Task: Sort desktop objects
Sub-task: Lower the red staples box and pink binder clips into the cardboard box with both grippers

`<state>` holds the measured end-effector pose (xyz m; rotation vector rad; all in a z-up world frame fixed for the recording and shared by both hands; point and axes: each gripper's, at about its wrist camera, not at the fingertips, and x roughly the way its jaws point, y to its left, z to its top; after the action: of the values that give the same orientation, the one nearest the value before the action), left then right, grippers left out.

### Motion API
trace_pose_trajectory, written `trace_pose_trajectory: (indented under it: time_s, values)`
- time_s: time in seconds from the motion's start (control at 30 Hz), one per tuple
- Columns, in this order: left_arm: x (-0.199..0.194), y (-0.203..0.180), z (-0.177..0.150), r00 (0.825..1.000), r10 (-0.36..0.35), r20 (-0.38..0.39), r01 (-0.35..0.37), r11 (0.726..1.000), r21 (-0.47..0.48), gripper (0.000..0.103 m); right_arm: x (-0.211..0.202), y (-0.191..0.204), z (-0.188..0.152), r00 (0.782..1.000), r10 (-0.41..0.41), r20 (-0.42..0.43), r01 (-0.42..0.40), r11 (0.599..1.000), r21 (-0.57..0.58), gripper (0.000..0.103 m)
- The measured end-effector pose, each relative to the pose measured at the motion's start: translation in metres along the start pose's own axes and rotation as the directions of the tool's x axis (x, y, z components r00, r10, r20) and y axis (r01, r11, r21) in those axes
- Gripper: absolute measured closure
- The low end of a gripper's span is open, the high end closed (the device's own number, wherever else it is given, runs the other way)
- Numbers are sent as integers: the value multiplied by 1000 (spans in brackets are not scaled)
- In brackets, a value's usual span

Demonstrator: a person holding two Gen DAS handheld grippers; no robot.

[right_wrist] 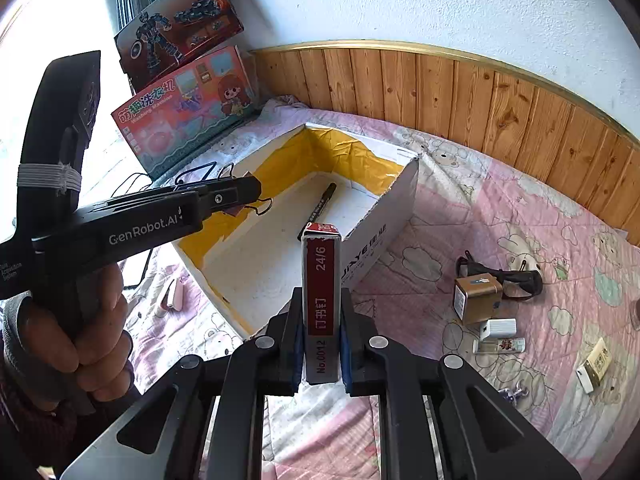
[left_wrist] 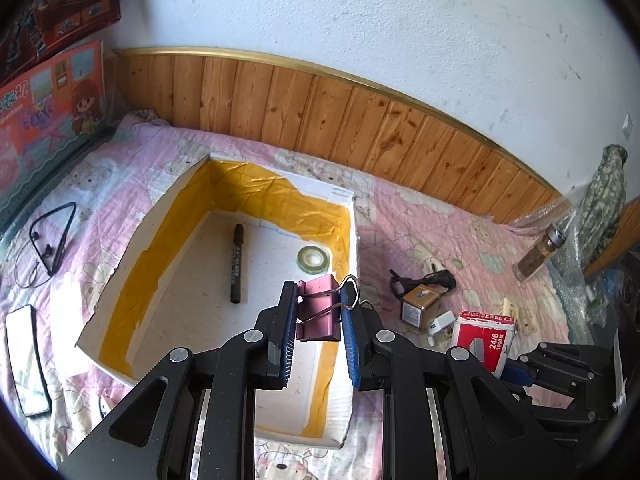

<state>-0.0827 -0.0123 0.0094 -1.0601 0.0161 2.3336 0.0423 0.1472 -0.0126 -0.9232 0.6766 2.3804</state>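
Pink binder clip [left_wrist: 318, 308]; red-and-white staple box [right_wrist: 322, 300].

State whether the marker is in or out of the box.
In: the marker lies flat on the box floor, near the tape roll.

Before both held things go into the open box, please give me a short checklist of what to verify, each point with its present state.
1. Left gripper holds the pink binder clip firmly between its jaws: ok.
2. Right gripper holds the red staple box firmly, jaws shut on its sides: ok.
3. Clip is over the open cardboard box: ok in the left wrist view.
4. Staple box is over the cardboard box: cannot tell; in the right wrist view it appears at the near wall.
5. Free floor beside the black marker and tape roll: ok.
6. The two grippers keep apart: ok, though close.
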Motion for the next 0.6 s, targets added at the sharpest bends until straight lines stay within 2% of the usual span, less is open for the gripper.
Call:
trace_pose_trajectory:
  time_s: [0.6]
  values:
    - [17, 44, 13, 999, -5, -36, 1, 994, -106, 82, 12, 10, 18, 999, 25, 23, -26, 999, 23, 88]
